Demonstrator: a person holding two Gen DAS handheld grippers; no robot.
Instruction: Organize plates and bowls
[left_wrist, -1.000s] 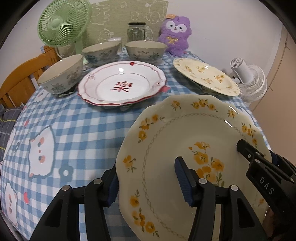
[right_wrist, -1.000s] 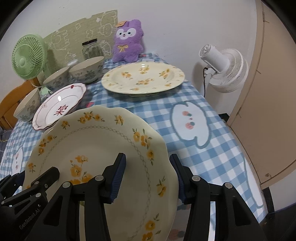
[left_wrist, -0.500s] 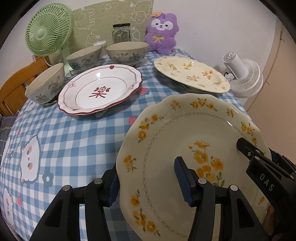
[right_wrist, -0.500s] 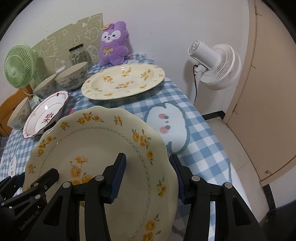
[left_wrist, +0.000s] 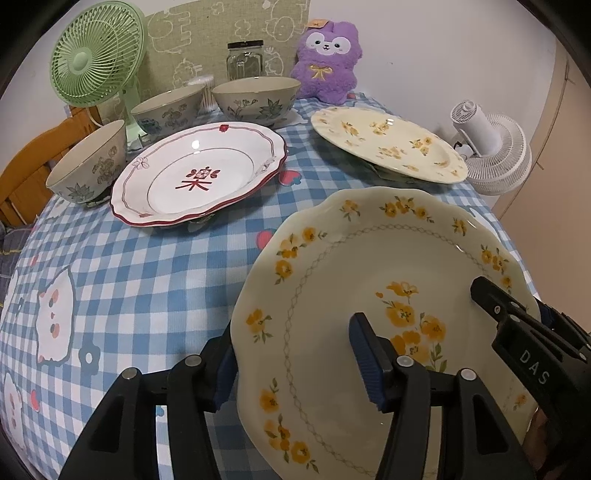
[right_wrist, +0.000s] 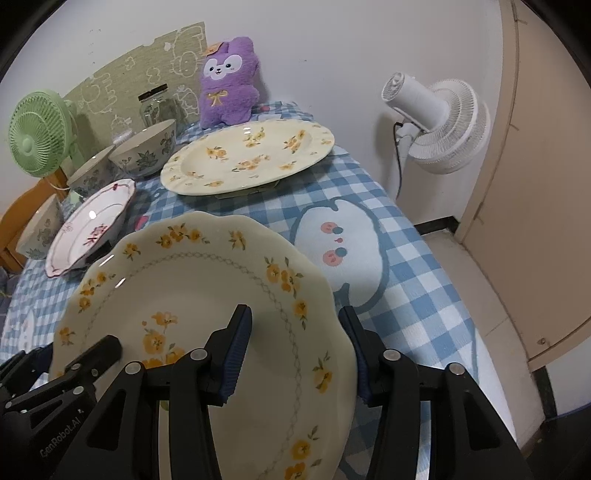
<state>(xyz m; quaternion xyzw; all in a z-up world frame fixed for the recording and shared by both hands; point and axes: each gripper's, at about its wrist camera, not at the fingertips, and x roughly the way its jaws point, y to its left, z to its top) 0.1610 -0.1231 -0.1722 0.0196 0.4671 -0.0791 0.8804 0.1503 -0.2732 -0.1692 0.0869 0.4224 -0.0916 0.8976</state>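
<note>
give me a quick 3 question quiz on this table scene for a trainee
1. True or false: both grippers, left and right, hold the same yellow-flowered plate.
2. How many bowls are on the table: A) two B) three C) four
3. Fill in: the other yellow-flowered plate lies in front of the purple ____.

Key
1. True: each gripper has one finger over the plate's face and one outside its rim, on opposite sides.
2. B: one, two, three, behind and left of the red-rimmed plate.
3. plush
</note>
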